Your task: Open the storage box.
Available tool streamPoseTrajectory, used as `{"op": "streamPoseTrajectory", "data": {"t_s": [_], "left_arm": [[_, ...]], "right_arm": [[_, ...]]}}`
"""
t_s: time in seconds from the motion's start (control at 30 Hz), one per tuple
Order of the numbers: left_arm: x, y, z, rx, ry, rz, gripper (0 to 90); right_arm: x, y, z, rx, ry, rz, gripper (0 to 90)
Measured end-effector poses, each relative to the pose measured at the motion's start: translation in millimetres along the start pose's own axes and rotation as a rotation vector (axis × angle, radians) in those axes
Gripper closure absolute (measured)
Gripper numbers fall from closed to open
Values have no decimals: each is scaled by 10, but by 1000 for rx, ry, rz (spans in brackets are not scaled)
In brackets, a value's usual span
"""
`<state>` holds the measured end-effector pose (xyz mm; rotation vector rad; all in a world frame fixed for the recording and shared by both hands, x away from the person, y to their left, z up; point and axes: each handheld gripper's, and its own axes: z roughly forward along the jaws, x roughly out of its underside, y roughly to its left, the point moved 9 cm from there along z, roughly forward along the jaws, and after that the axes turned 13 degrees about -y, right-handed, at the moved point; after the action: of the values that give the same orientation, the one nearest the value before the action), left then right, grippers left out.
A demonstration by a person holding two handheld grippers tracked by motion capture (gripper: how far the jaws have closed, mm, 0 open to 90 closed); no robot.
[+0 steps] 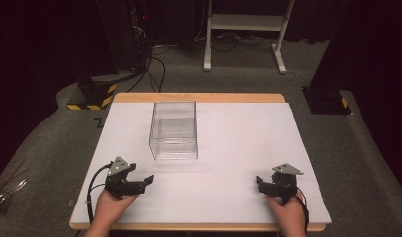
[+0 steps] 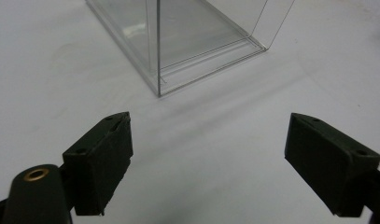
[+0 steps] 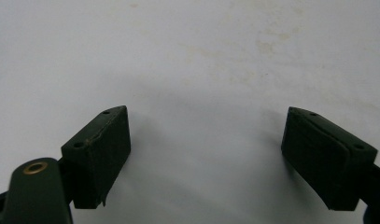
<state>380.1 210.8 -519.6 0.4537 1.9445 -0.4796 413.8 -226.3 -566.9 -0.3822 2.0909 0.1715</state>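
A clear plastic box [image 1: 173,130], open-topped and empty, stands left of centre on the white table [image 1: 238,148]. My left gripper [image 1: 148,179] rests near the front left, just below and left of the box, held by a hand. Its jaws stand wide open with nothing between them, and the box's near corner [image 2: 158,88] lies just ahead. My right gripper [image 1: 258,180] sits near the front right, also open. Between its black pads [image 3: 101,154] there is bare, faintly stained table surface [image 3: 201,70].
The table has a wooden rim [image 1: 198,97] at the far edge. Beyond it on the grey carpet stand a white frame's legs [image 1: 245,29], cables [image 1: 154,64] and a black-and-yellow striped base [image 1: 92,96]. A black post foot [image 1: 327,101] is at the right.
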Motion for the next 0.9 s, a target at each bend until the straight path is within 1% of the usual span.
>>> {"op": "streamPoseTrajectory", "data": {"t_s": [0.07, 0.13, 0.17, 0.2, 0.4, 0.5, 0.57, 0.63, 0.7, 0.77, 0.87, 0.9], "left_arm": [[-9, -7, 15, 3, -4, -5, 170], [-41, -27, 46, 16, -23, -22, 185], [-57, -33, 59, 21, -32, -28, 209], [-81, -53, 85, 32, -43, -44, 218], [-154, -97, 199, 40, -68, -56, 266], [-175, -118, 250, 37, -68, -49, 281], [-186, -136, 289, 34, -64, -36, 285], [-197, -164, 329, 42, -63, -34, 300], [-216, -188, 365, 42, -64, -20, 312], [-246, -207, 396, 39, -78, -21, 332], [-283, -196, 450, 27, -85, -6, 350], [-296, -194, 469, 25, -89, -10, 351]], "right_arm": [[0, 0, 0, 0, 0, 1, 159], [0, 0, 0, 0, 0, 0, 159], [0, 1, -1, 0, 0, 1, 159], [0, 1, -1, 0, 0, 1, 160], [0, 3, -2, 0, 0, 1, 160], [0, 1, -2, -1, -1, -2, 160], [1, 3, -3, -1, 0, 1, 160], [1, 3, -3, 0, 0, 0, 160], [0, 3, -3, 0, 0, 0, 160], [0, 1, -2, -1, -1, -2, 160], [1, 2, -3, -1, -1, 0, 160], [1, 2, -3, -1, 0, 0, 160]]}}
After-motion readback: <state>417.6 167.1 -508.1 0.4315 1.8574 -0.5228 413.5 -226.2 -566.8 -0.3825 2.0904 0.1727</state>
